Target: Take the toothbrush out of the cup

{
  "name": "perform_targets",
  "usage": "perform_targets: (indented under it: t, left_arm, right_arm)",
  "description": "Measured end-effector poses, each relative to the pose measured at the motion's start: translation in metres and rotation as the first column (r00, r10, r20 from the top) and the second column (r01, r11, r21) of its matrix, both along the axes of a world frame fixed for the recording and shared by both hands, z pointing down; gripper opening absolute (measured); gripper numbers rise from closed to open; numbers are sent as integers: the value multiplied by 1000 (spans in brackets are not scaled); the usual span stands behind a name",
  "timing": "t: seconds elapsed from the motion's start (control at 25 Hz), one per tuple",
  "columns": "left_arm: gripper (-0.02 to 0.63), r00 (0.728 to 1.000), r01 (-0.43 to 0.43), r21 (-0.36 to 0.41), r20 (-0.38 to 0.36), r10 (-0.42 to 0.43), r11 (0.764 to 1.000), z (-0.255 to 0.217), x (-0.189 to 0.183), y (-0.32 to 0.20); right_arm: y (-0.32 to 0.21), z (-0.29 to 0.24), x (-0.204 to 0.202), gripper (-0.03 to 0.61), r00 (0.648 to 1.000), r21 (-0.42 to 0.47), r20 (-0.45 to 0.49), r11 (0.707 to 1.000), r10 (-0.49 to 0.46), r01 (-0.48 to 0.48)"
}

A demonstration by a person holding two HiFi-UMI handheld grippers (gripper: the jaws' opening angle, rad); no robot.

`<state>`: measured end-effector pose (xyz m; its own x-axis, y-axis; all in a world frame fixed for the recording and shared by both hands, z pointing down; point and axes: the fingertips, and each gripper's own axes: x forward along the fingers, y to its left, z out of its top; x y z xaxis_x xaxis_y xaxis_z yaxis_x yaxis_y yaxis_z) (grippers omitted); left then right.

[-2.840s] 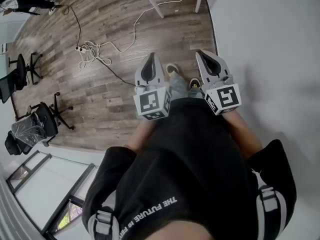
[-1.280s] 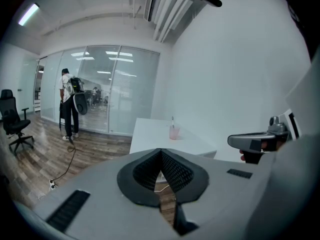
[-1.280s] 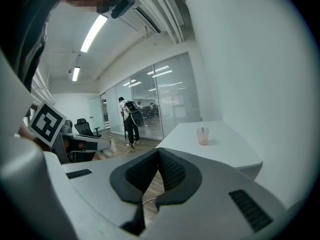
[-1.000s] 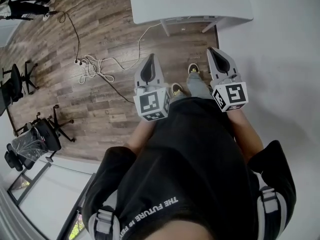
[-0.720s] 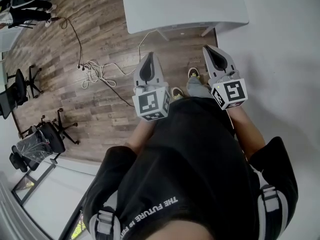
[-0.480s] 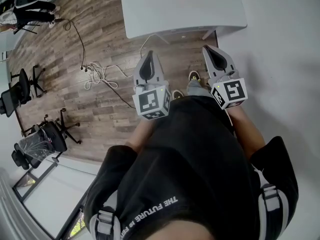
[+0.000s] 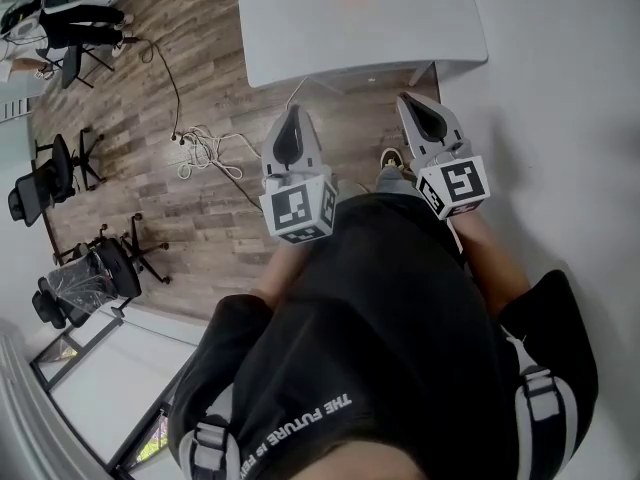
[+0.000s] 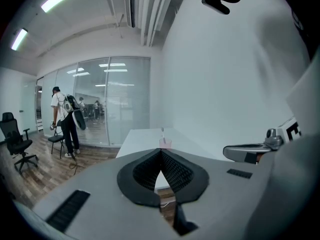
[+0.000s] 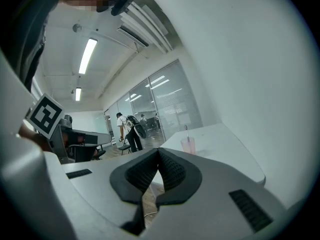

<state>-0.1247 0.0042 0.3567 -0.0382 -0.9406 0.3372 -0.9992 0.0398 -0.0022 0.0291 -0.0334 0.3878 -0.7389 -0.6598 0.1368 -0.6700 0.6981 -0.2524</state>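
Wood floor (image 7: 200, 88) carries one white table (image 7: 300, 28). We hold two grippers, the left gripper (image 7: 288, 116) and the right gripper (image 7: 410, 101), both with jaws closed on nothing, short of the table. One pink cup (image 9: 188, 145) stands on it with one toothbrush (image 9: 186, 130) upright inside. Only the gripper views show the toothbrush clearly, plus a glass wall (image 8: 110, 99).

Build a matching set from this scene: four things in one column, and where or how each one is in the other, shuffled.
1 pink cup
2 toothbrush
3 left claw
4 cables

A shut, nothing in it
B lying on the wooden floor
C standing in the cup
D on the white table

Pairs: 1-D, 2-C, 3-A, 4-B
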Motion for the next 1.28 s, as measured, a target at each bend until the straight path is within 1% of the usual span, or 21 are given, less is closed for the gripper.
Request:
perform_targets:
  t: [0.2, 0.32, 0.6, 0.76, 0.92, 1.16, 1.28]
  left_arm:
    - [7, 1000, -14, 0, 7, 14, 1000, -2, 19, -4]
    - [7, 1000, -22, -4, 17, 22, 1000, 1, 21, -6]
    - [8, 999, -48, 2, 21, 48, 999, -2, 30, 0]
    - [8, 998, -61, 10, 16, 61, 998, 0, 34, -2]
    - [7, 999, -49, 10, -3, 49, 999, -1, 22, -8]
    - [8, 999, -42, 3, -27, 43, 999, 10, -13, -31]
    - [8, 998, -48, 14, -45, 49, 999, 12, -30, -46]
  right_arm:
    - [-8, -1, 16, 14, 1000, 14, 22, 1000, 5, -6]
    - [-11, 0, 19, 14, 999, 9, 42, 1000, 17, -17]
    - [1, -6, 23, 14, 996, 8, 81, 999, 31, -32]
    - [0, -3, 29, 14, 997, -6, 66, 999, 51, -51]
    - [-6, -3, 20, 14, 998, -35, 41, 998, 52, -50]
    - [-29, 8, -9, 14, 998, -61, -1, 996, 60, -60]
    - [-41, 6, -24, 14, 998, -59, -5, 996, 60, -60]
